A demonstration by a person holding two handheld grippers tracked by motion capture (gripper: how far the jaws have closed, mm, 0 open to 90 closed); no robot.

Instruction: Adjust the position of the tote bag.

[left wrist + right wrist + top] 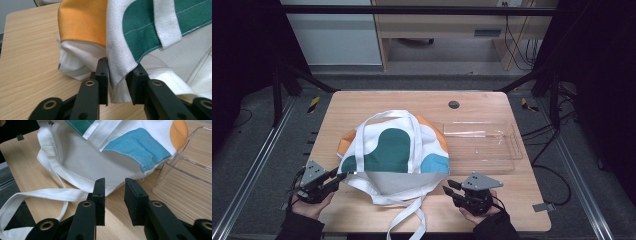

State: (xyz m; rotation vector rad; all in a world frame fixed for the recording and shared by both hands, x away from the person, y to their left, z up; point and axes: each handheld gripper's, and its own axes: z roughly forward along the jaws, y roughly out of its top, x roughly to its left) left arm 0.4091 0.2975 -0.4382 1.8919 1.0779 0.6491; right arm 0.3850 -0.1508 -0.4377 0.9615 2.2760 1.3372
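Nearest the person, at the front edge of the wooden bench, two hands each hold a gripper. The left gripper sits at the near-left corner of a canvas tote bag; in the left gripper view a fold of the bag's white hem hangs between its jaws, which stand just beside the cloth on both sides, though whether the pads actually press it cannot be told. The right gripper points at the bag's near-right corner; in the right gripper view its jaws stand apart with bare wood between them, the hem lying just beyond their tips, so it grasps nothing.

The tote bag lies flat in the middle of the bench, its mouth turned toward the person and partly gaping, showing the pale lining. One white strap trails off the near edge of the bench; the other loops over the bag's top face. The cloth is white with dark green, orange and blue patches.

Farther off to the right, just beside the bag, stands a clear plastic tray. Beyond it, a small round grommet is set into the bench top.
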